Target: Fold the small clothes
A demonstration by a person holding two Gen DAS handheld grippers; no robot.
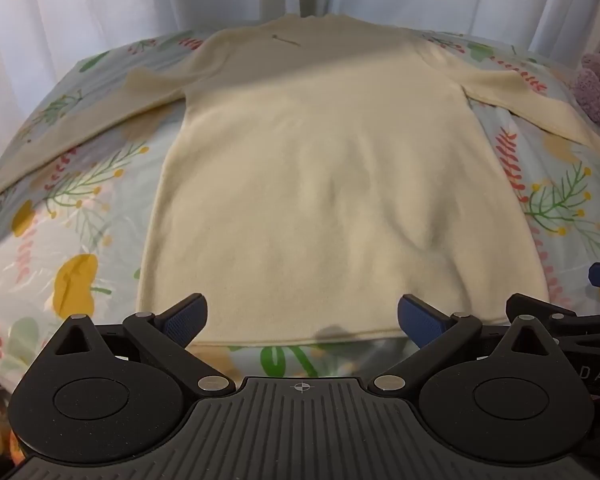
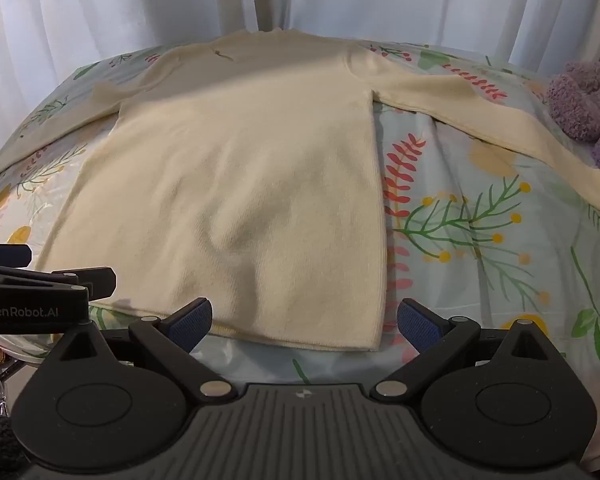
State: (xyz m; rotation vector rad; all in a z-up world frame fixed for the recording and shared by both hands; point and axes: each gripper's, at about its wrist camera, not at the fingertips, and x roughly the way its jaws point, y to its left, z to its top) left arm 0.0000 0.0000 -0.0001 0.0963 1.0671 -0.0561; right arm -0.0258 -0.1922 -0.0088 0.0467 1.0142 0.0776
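Beside the flat cream sweater (image 2: 236,184), a purple plush (image 2: 584,100); both grippers' fingers (image 1: 182,322) released, empty.

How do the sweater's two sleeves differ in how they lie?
The left sleeve angles down toward the bed's near-left edge, with a rumple near its shoulder; the right sleeve stretches out smoother, toward the purple plush toy, its cuff out of view. Both are cream, unfolded, flat on the floral bedsheet.

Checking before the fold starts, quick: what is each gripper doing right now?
Left gripper: open, holding nothing, above the cream sweater's hem.
Right gripper: open, holding nothing, above the hem's right corner.
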